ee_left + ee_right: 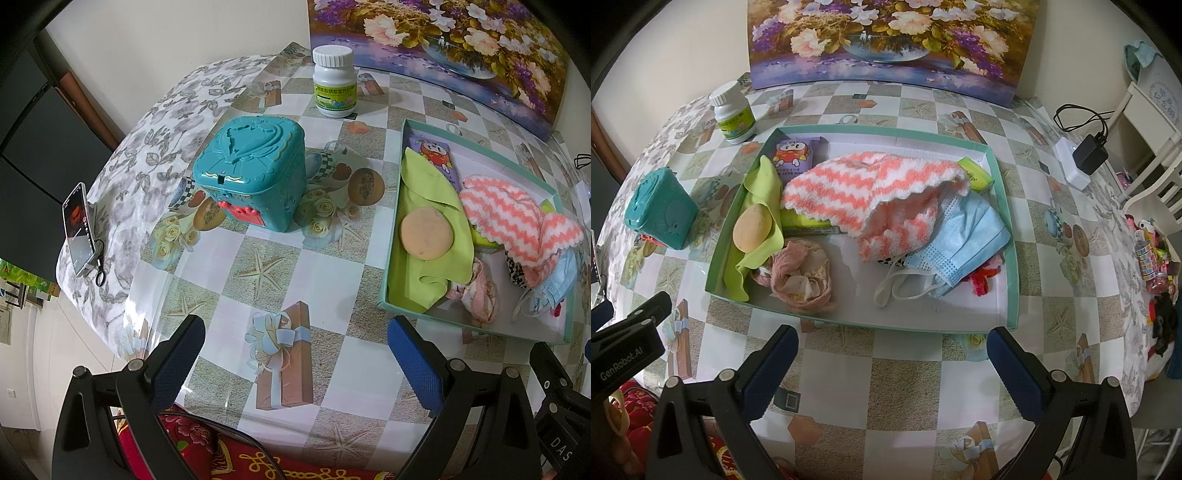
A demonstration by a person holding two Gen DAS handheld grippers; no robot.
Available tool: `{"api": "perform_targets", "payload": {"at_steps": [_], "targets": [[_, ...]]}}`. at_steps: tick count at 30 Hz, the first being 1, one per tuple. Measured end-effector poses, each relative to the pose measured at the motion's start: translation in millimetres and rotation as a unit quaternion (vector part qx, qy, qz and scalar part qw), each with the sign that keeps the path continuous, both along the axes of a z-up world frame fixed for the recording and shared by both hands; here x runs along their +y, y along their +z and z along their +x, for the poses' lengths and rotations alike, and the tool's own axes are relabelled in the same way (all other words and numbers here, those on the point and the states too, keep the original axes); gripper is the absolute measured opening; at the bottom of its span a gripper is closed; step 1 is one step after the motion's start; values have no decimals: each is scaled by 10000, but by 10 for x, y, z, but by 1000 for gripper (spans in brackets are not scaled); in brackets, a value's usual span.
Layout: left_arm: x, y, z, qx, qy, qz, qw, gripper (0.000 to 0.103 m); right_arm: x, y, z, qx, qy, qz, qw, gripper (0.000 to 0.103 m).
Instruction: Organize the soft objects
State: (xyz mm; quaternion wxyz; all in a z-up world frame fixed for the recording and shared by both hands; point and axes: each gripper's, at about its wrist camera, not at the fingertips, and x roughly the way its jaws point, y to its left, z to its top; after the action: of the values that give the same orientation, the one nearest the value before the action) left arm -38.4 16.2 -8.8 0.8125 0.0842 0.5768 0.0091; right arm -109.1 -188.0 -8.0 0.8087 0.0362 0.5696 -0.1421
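Checkered oilcloth with starfish and gift prints covers the tabletop (905, 373), and a flower painting (886, 40) is propped along its far edge. A shallow green tray (857, 325) sits toward the right side, already loaded with soft things: a pink-and-white striped towel (864, 188) heaped over a blue face mask (964, 236), a lime cloth (761, 206) with a round sponge (751, 229) on it, and a crumpled pink fabric (801, 273) near the tray's front wall. A teal box (251, 173) and a pill bottle (334, 85) stand outside the tray. Both tools are held above the near edge — the left gripper (295, 354) and the right gripper (892, 354) are spread wide with nothing between the fingers. The mask's loops could be snagged if the towel is lifted — several items may be dragged out together
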Motion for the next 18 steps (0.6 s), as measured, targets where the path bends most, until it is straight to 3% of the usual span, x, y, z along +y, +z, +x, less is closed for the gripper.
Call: {"api": "perform_targets", "payload": {"at_steps": [18], "targets": [[25,-12,0,19,12,-16,10000,99,-13,9,11,-8,-23,7,10000,103]]}}
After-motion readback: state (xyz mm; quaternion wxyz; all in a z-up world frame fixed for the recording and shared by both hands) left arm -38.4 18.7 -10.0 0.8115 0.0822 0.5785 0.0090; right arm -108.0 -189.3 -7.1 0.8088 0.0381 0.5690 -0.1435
